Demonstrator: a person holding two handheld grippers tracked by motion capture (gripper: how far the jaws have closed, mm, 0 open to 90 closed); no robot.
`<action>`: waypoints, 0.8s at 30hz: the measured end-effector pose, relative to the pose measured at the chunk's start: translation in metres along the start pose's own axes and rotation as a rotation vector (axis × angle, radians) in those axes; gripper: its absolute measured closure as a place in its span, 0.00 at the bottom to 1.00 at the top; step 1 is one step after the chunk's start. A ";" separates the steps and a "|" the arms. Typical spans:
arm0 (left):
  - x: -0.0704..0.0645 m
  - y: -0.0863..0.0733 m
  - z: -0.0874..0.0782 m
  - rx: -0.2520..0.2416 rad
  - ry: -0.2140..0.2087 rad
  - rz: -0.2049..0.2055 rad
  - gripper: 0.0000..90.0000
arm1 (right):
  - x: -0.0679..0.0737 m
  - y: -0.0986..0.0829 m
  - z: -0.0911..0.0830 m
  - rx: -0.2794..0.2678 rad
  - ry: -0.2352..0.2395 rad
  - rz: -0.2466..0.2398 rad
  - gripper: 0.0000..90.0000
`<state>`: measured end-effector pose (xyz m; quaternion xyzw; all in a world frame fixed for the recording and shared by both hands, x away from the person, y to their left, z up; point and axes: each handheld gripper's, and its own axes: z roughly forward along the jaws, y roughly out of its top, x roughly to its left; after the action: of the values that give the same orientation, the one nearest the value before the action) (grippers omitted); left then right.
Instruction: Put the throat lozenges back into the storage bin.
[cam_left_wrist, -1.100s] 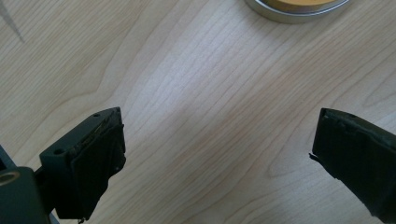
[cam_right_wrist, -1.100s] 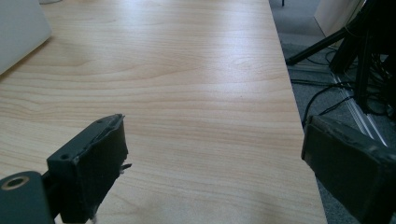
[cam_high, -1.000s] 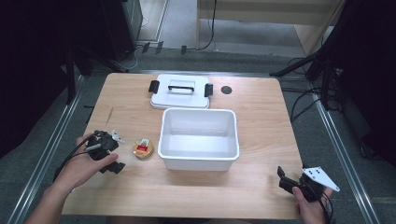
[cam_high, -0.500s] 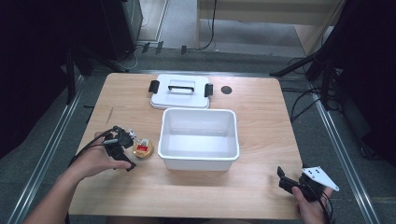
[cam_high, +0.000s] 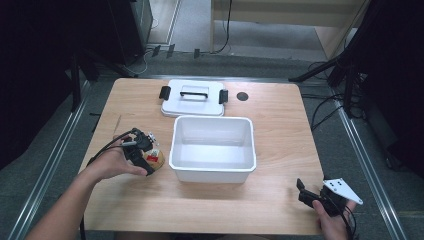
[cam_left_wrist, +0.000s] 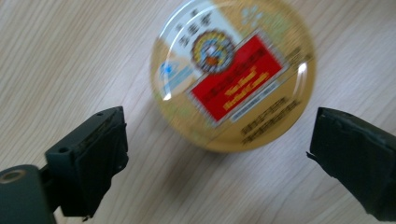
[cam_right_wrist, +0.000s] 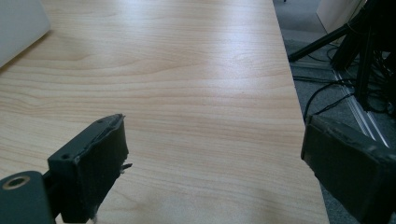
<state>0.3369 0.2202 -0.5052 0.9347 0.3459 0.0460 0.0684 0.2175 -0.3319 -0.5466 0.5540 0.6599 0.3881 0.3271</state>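
Tin was the thing in hand: a small round golden tin with a red label (cam_left_wrist: 233, 77) lay flat on the light wooden surface (cam_high: 280, 130), just beside the left wall of the white rectangular plastic box (cam_high: 212, 169). The left hand-held gripper (cam_high: 148, 157) hung over it with its jaws wide apart, one on each side of the tin and not touching it. The grasp was not yet made, so I judged the work to be at its beginning: closing on the tin, lifting it and probably placing it in the box were all left to do. The box was empty. Its white lid with a handle and black clips (cam_high: 194, 97) lay behind it, so it was also not yet closed. The right hand-held gripper (cam_high: 306, 192) rested near the front right corner, jaws apart, holding nothing.
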 end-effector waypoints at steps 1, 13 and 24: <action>0.000 0.002 0.001 0.005 0.001 0.005 0.07 | 0.000 0.000 0.000 0.000 0.000 -0.001 0.08; 0.008 0.015 0.006 -0.004 -0.015 -0.014 0.14 | 0.001 0.000 0.000 0.007 -0.005 -0.008 0.08; 0.012 0.028 0.010 -0.014 -0.028 -0.011 0.16 | 0.001 0.000 0.001 0.012 -0.002 -0.009 0.08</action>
<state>0.3652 0.2062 -0.5101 0.9327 0.3498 0.0348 0.0801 0.2179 -0.3307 -0.5467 0.5535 0.6641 0.3822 0.3263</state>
